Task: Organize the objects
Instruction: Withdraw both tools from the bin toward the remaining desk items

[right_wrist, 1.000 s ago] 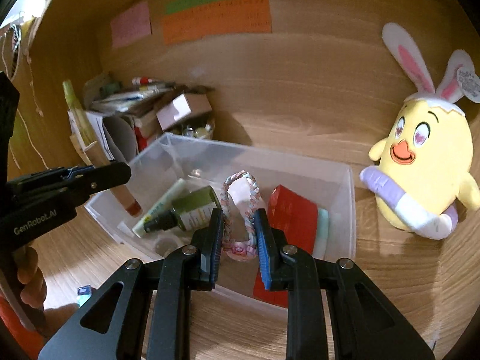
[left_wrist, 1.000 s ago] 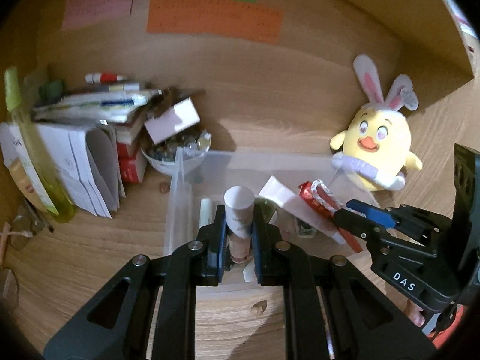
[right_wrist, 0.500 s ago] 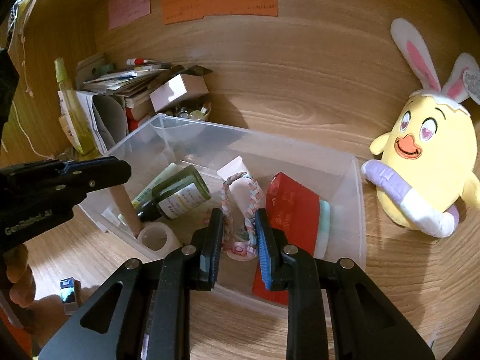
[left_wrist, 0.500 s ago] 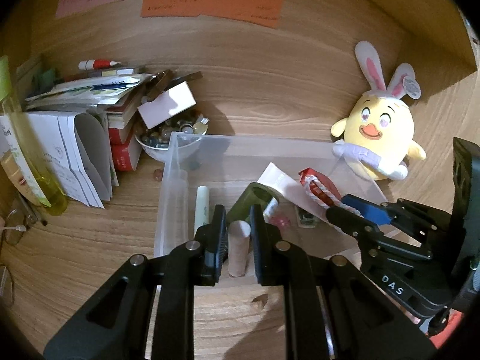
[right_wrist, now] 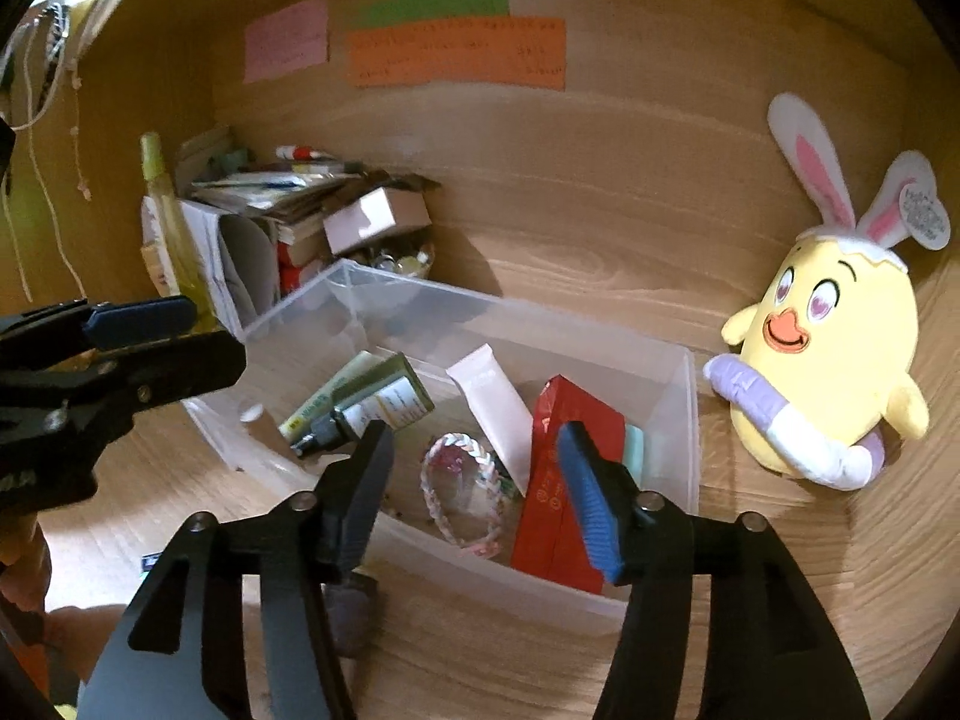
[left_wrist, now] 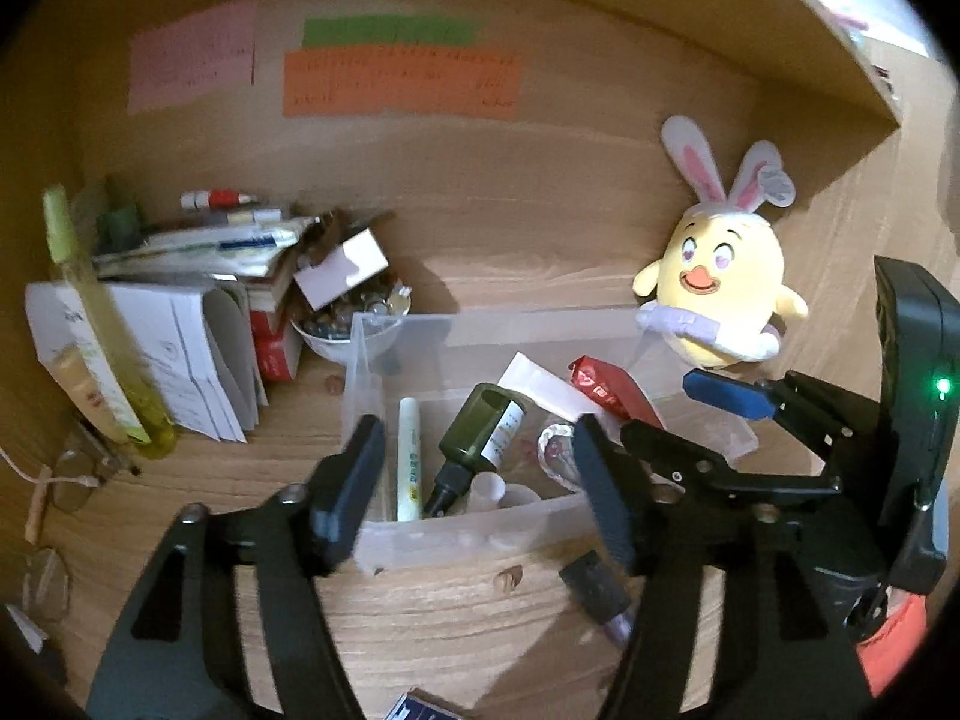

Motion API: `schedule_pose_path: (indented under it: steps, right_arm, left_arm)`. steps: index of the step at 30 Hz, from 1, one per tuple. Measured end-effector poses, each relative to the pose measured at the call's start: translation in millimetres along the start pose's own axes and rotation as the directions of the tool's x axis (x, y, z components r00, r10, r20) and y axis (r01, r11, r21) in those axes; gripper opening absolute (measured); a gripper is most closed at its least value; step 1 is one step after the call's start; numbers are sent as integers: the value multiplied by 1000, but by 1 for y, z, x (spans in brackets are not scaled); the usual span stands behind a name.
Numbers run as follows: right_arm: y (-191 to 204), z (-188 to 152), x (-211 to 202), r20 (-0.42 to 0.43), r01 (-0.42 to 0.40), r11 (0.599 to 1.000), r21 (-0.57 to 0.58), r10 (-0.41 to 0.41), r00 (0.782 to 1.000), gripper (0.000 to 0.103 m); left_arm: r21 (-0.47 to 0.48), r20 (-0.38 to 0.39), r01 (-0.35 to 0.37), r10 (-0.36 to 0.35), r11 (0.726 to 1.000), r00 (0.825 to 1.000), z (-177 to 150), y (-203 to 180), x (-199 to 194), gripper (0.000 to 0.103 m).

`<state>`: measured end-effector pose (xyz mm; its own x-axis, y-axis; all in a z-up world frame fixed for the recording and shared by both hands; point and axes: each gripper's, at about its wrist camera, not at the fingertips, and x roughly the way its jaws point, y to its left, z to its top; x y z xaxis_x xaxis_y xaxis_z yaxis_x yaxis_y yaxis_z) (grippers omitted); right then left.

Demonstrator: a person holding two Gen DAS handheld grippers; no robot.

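Clear plastic bin (right_wrist: pixel 684 414) sits on the wooden desk, already holding a braided bracelet (right_wrist: pixel 462 489), a red box (right_wrist: pixel 561 462), a white tube (right_wrist: pixel 495 405), a dark green bottle (right_wrist: pixel 384 402) and a small beige stick (right_wrist: pixel 255 420). In the right wrist view the bracelet lies flat at twelve o'clock from the right gripper (right_wrist: pixel 474 495), just beyond its tips, loop running toward one o'clock. Both tongs have just been spreading: the right gripper's jaws stand apart with nothing pinched, and the left gripper (left_wrist: pixel 474 489) is likewise spread and empty over the bin's near wall. A dark capped item (left_wrist: pixel 594 591) lies on the desk outside the bin, at five o'clock from the left tongs, probably next.
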<state>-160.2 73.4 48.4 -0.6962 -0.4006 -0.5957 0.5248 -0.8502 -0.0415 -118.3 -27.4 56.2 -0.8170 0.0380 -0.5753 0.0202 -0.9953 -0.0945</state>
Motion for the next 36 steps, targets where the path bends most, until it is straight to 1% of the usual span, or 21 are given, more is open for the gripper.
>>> schedule_pose_path:
  steps: [2, 3, 5, 8, 10, 12, 13, 14, 21, 24, 28, 31, 36]
  right_arm:
    - [3, 0, -8, 15, -11, 1000, -3, 11, 1000, 55]
    - [4, -1, -12, 21, -16, 1000, -6, 16, 1000, 56]
    - [6, -2, -20, 35, -21, 1000, -8, 22, 999, 65]
    - [9, -5, -34, 63, -18, 999, -27, 20, 998, 67]
    - [12, -9, -44, 79, -22, 999, -38, 25, 997, 68]
    - [14, -12, -51, 89, -33, 999, -43, 36, 995, 73]
    - [15, -13, -54, 93, -36, 998, -44, 40, 995, 78]
    - [16, -15, -57, 97, -38, 998, -46, 42, 994, 79]
    - [27, -30, -65, 87, -50, 996, -72, 56, 995, 79]
    - [30, -37, -64, 71, -63, 995, -75, 68, 995, 79]
    - [34, -50, -53, 27, -79, 994, -76, 81, 996, 79]
    - [38, -57, -42, -15, -84, 993, -86, 83, 996, 79]
    - [41, -65, -22, -78, -99, 991, -94, 92, 993, 79]
  left_arm:
    - [19, 13, -12, 12, 1000, 1000, -2, -3, -10, 79]
    - [27, 18, -17, 17, 999, 1000, -3, -4, -14, 81]
    - [42, 27, -21, 20, 999, 999, -8, -5, -24, 87]
    - [47, 28, -12, 11, 999, 1000, -16, -3, -35, 94]
    - [53, 21, -9, 8, 999, 1000, -23, -2, -40, 95]
    - [62, 9, -11, 11, 998, 1000, -30, -1, -44, 95]
    - [66, 3, -14, 14, 998, 1000, -34, -1, -45, 96]
    - [73, -6, -19, 19, 997, 1000, -38, 0, -47, 96]
    - [89, -66, -29, 35, 996, 997, -64, 7, -47, 96]
    - [91, -102, -31, 40, 995, 994, -77, 9, -43, 96]
    - [91, -156, -27, 41, 995, 987, -93, 13, -34, 96]
    - [94, -194, -28, 46, 995, 980, -105, 16, -27, 96]
    - [75, -262, -10, 29, 997, 965, -123, 21, -15, 96]
